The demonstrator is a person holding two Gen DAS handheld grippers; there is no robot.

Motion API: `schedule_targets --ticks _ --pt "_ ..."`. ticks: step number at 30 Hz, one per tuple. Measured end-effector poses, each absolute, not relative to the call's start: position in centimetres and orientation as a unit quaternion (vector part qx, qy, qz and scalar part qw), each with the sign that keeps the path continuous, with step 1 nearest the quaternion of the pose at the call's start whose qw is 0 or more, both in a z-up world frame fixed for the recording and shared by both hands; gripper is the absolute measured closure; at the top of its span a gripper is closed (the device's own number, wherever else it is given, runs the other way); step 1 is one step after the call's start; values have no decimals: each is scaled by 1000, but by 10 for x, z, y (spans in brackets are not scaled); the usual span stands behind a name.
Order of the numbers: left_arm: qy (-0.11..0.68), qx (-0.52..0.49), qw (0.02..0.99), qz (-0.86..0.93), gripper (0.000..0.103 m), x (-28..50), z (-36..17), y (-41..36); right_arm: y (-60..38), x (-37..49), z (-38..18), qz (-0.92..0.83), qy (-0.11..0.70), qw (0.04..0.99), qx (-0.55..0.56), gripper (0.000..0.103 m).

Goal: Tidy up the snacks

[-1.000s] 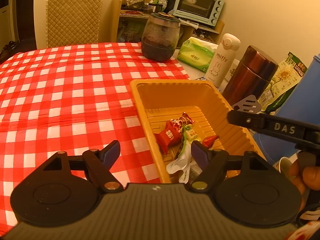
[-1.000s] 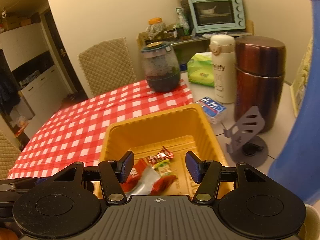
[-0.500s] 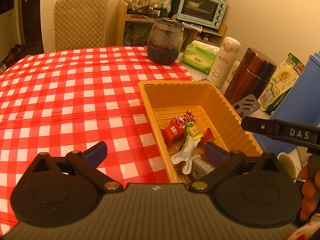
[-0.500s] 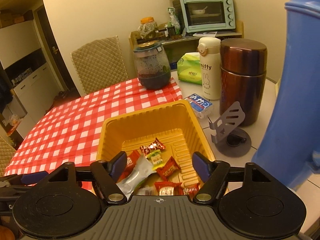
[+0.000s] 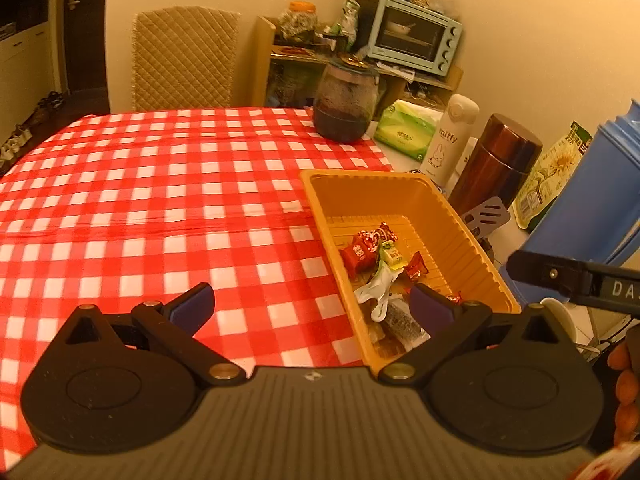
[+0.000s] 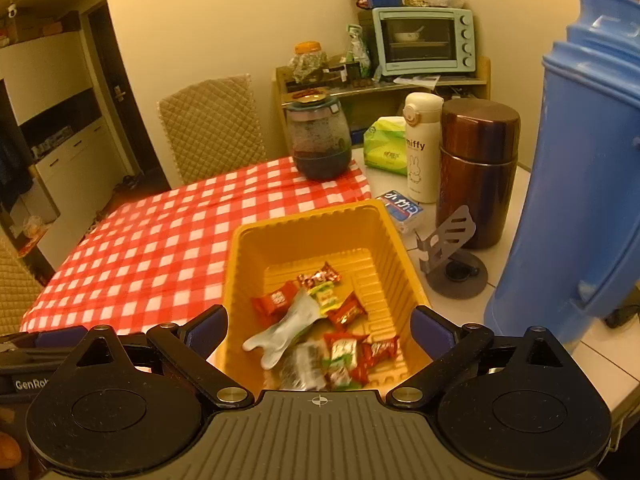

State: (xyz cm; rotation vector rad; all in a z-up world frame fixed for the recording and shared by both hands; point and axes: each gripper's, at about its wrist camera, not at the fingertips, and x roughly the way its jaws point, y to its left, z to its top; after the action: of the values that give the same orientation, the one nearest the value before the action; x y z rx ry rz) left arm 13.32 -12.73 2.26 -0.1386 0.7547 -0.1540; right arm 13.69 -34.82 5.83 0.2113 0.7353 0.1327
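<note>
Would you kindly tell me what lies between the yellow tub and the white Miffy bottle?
A small blue-and-white packet lies flat there, beside the yellow tub and before the Miffy bottle; the right wrist view shows it.

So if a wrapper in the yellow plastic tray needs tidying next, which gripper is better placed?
Probably right. The right gripper is open and centred over the yellow plastic tray, snack wrappers between its fingers. The left gripper, open, straddles the tray's edge, mostly over the red checked tablecloth.

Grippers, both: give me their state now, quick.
Left gripper: open, holding nothing, fingers just spread.
Right gripper: open, holding nothing, fingers just spread.
</note>
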Motion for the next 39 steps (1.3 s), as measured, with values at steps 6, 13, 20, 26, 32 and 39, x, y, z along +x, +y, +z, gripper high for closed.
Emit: schedule_targets --ticks 6,13,20,26,32,39 --pt "378 -73 922 -53 0 99 36 -112 -338 104 65 57 373 921 94 6" --pt "364 -79 928 -36 0 52 53 -97 -321 56 78 65 359 927 91 6" --pt "356 -79 931 -18 0 5 65 -87 -305 16 91 83 344 931 91 6" --pt "352 -77 933 -9 0 -31 73 -82 -294 -10 98 92 340 932 87 6" --pt "342 -57 938 8 0 -59 80 -84 -288 -33 102 94 334 935 79 6" --pt "327 -46 944 23 0 -82 87 -85 -284 -56 111 94 321 940 69 6"
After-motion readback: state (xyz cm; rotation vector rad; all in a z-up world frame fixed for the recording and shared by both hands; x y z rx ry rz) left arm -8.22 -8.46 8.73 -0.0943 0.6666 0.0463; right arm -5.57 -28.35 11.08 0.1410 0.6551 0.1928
